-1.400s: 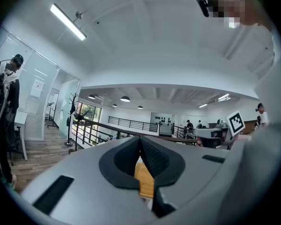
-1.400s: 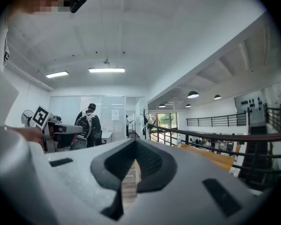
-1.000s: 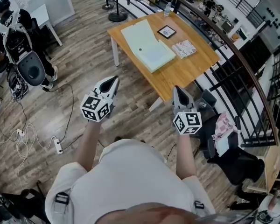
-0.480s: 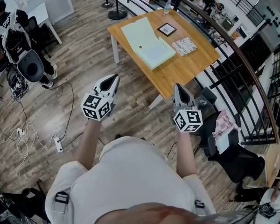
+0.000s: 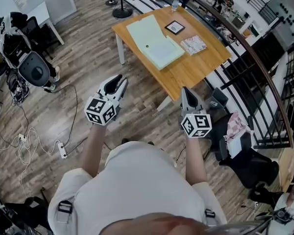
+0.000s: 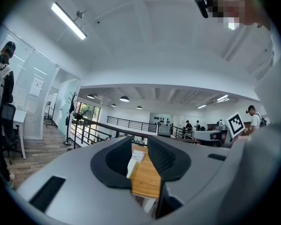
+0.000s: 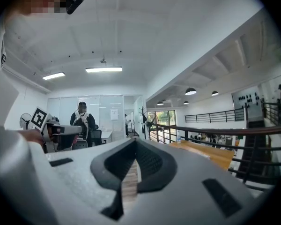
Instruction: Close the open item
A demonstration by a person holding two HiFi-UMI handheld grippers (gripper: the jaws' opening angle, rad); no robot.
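An open pale green folder lies flat on the wooden table some way ahead of me. Both grippers hang level in the air over the wood floor, short of the table and touching nothing. My left gripper has just been opening; its jaws stand apart with nothing between them. In the left gripper view, the left gripper frames the table and the folder's pale edge far off. My right gripper is shut and empty; in the right gripper view, the right gripper has its tips meeting.
A framed picture, a booklet and a bottle share the table. A curved black railing runs behind and right of it. A chair with clothing stands at right. Cables and a power strip lie on the floor at left, near a seated person.
The left gripper's jaws have gone from shut to apart. Both hands stay where they were; the right gripper looks the same.
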